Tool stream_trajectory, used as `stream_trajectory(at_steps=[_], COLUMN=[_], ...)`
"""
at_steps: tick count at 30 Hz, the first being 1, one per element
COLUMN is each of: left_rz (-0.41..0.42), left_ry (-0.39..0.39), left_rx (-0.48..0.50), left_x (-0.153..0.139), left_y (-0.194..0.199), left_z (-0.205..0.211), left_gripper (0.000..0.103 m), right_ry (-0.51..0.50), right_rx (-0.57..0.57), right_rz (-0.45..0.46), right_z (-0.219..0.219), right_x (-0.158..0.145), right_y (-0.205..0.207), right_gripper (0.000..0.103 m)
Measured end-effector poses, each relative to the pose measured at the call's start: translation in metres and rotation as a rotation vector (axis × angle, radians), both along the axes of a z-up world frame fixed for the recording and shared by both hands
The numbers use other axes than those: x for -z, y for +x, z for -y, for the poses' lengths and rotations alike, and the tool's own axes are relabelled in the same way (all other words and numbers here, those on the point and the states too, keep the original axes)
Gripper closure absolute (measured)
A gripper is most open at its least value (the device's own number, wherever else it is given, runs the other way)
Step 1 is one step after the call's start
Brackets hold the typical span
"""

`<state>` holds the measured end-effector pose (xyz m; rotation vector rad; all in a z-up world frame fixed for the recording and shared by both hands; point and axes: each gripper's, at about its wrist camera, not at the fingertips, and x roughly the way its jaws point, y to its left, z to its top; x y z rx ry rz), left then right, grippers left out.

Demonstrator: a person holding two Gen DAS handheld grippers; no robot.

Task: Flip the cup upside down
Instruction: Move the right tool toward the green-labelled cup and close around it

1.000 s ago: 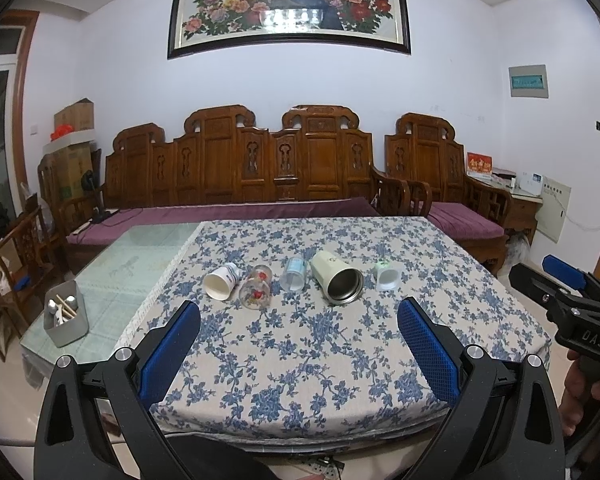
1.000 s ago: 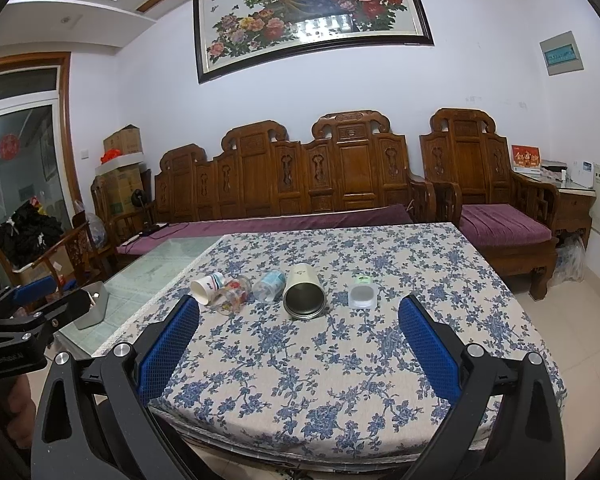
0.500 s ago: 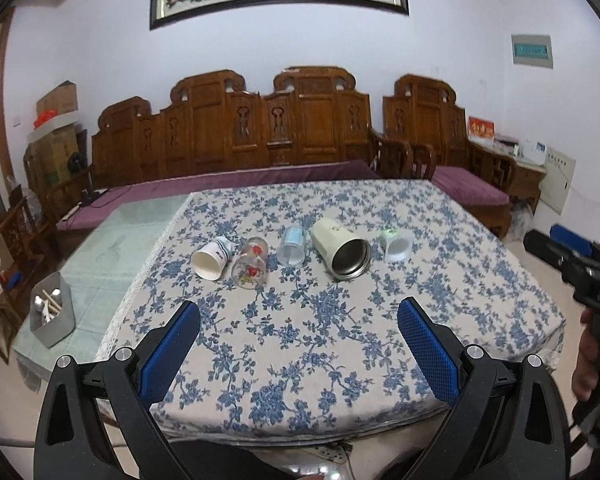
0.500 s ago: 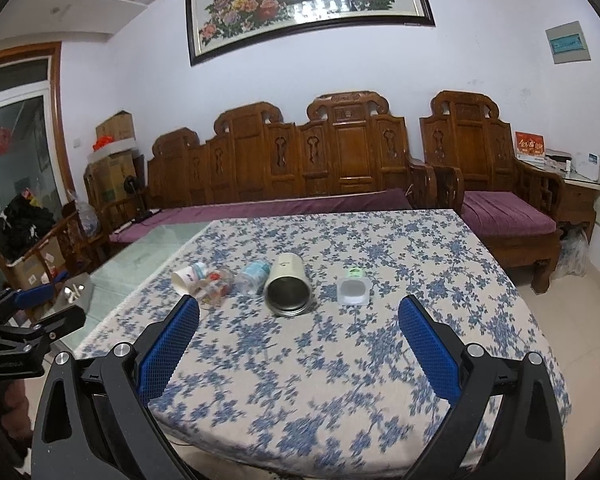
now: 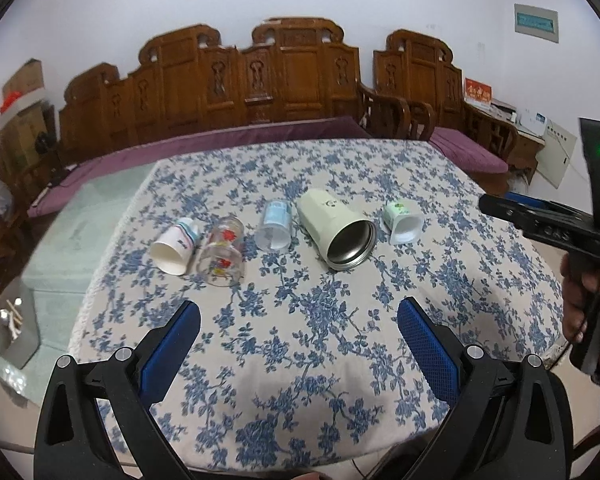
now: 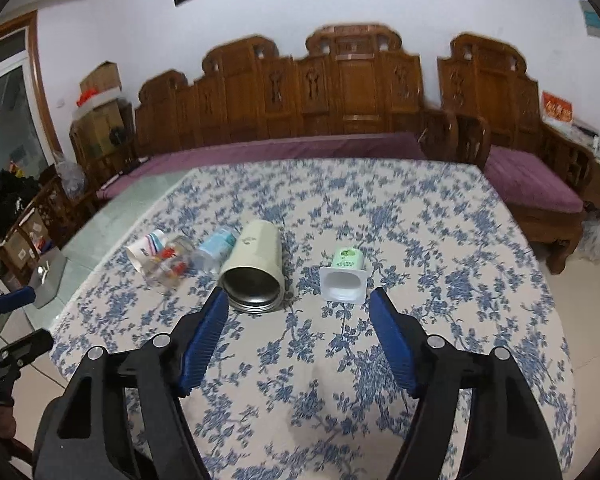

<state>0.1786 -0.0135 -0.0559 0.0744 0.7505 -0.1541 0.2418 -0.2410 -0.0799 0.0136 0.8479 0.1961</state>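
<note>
Now the right gripper point(image 6: 296, 312), jaws apart, has closed in on the small white square-mouthed plastic cup point(image 6: 345, 278) lying near-right, probably its target, while the left gripper point(image 5: 298, 322) hangs open.

Even, soft indoor light, barely any shadows. Right wrist view smears with motion blur toward twelve o'clock; left wrist view is sharper. Fisheye bends everything, black vignette in corners.
</note>
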Motion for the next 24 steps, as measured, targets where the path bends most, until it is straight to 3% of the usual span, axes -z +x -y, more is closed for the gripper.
stream_trajectory(at_steps=[14,24], left_rz=[-0.117,-0.200], left_ry=[-0.012,-0.009], left_rx=[0.029,0.069], left_x=[0.048,0.083], left_y=[0.084,0.100], left_z=[0.002,0.007], left_gripper=[0.008,0.008], right_ry=[-0.021,-0.043], right_rx=[0.006,0.067], right_rz=[-0.257,-0.464], right_z=[0.006,0.012], right_x=[0.079,0.143], right_y=[0.141,0.200], right_gripper=[0.043,0.046])
